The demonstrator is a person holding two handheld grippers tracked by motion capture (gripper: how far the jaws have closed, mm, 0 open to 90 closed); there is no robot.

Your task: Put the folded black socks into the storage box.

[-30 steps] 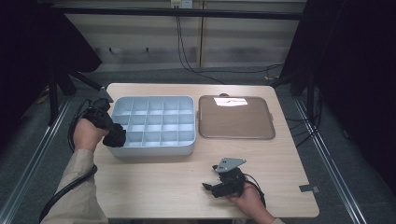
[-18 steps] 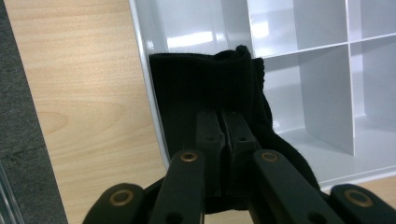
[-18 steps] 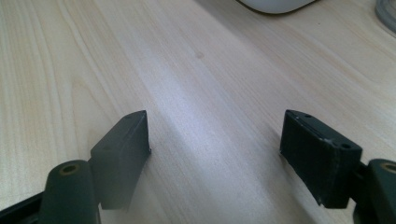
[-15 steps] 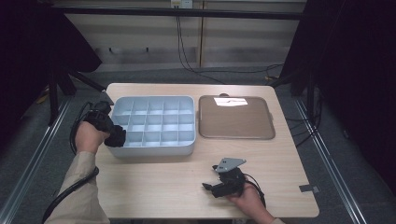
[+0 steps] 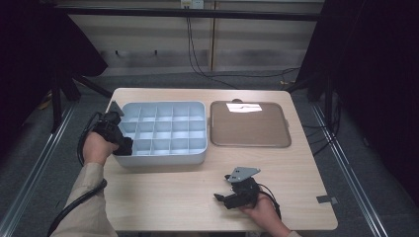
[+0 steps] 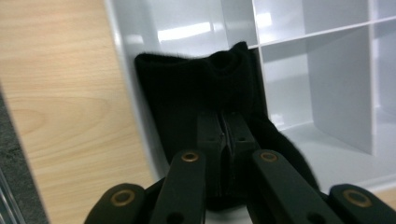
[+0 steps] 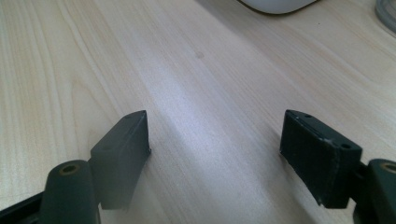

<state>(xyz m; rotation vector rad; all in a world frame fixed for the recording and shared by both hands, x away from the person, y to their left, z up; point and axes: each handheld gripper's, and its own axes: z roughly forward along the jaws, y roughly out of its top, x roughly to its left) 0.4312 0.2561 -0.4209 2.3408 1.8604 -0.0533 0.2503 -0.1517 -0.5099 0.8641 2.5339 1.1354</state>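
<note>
Left tool [image 6: 224,135], black cloth [image 6: 187,88]: unmoved

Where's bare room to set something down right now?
Bare wood spans the table between the compartment bin, the right gripper and the near edge. The brown tray looks bare. Crowded: the bin's near-left compartment, where the left gripper clamps black cloth.
</note>
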